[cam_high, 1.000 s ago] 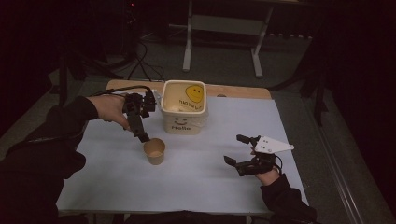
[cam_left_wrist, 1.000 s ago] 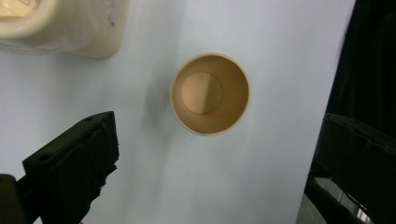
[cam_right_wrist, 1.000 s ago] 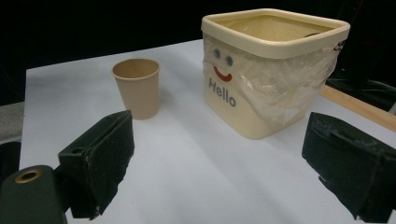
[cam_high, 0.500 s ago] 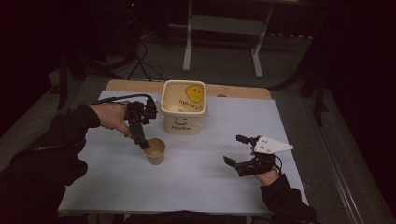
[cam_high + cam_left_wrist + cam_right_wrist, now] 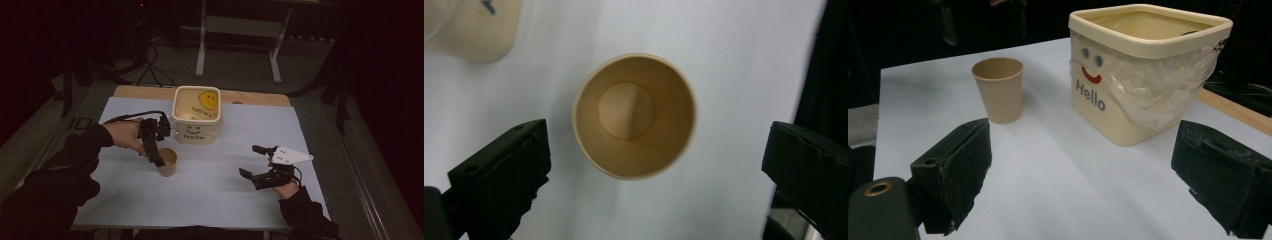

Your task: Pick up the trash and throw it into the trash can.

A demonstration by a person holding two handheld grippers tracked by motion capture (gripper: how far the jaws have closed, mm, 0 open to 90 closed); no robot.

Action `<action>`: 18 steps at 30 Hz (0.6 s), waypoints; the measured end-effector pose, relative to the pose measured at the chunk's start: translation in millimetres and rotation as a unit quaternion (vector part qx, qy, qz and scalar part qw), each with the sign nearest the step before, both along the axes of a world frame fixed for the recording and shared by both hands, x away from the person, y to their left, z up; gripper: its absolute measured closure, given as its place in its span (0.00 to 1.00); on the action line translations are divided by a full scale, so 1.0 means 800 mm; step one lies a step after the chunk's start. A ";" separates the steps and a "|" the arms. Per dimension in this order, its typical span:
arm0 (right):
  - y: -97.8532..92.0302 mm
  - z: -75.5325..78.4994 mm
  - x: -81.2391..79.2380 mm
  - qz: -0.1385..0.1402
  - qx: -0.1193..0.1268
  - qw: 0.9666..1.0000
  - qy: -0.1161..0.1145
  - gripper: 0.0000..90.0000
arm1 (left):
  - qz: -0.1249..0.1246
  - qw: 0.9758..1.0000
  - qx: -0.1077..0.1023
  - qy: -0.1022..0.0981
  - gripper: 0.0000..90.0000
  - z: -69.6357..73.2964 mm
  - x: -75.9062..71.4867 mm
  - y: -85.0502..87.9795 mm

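**Left gripper parked right over an empty paper cup**

Dark room all around, so the only bright thing is the pale sheet (image 5: 210, 185) covering the desk (image 5: 250, 97), whose wooden edge peeks out at the far side. Behind it you can make out a metal stand (image 5: 237, 40) on the floor.

Near the far middle of the sheet sits a cream tub (image 5: 196, 115) with a smiley face and "Hello" printed on its side, lined with a clear plastic bag that folds over the rim. Just in front of it, a bit to the person's left, stands a brown paper cup (image 5: 167, 162), upright and empty, close to the tub but not touching it.

The left gripper (image 5: 156, 159) hangs over the cup, pointing down, held in the person's left hand (image 5: 125, 136). In the left gripper view you look straight down into the cup (image 5: 634, 116), and the fingers (image 5: 504, 175) are spread wide with the cup sitting between them, clear space on both sides. Whether the tips are level with the rim or above it, can't tell.

The right gripper (image 5: 252, 162) rests low near the right side of the sheet, well apart from everything, fingers (image 5: 955, 167) also spread and holding nothing. Its view looks across the sheet at the cup (image 5: 998, 90) and tub (image 5: 1143, 70), both farther off.
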State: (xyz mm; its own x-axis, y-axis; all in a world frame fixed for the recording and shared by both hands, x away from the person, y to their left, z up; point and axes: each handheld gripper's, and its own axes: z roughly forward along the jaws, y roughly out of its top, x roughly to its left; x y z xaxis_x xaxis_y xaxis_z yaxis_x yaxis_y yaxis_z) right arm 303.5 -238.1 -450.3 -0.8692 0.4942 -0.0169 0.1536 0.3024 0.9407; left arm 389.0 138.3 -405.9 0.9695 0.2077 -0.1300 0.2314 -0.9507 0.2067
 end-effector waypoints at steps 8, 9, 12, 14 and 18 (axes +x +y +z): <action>0.000 0.000 0.000 0.000 -0.001 1.000 0.001 0.10 | 0.003 1.000 -0.017 -0.001 0.00 -0.020 -0.001 0.001; 0.000 0.000 0.000 0.000 -0.002 1.000 0.000 0.10 | 0.005 1.000 -0.019 -0.006 0.00 -0.022 -0.001 0.001; 0.000 0.000 0.001 0.002 -0.002 1.000 0.000 0.10 | 0.008 1.000 -0.023 -0.009 0.00 -0.029 0.000 0.002; 0.000 0.000 0.001 0.002 -0.002 1.000 0.001 0.10 | 0.009 0.999 -0.028 -0.011 0.01 -0.033 -0.001 0.002; 0.001 -0.001 0.001 0.005 -0.002 1.000 0.003 0.10 | 0.008 1.000 -0.024 -0.006 0.00 -0.041 0.000 0.001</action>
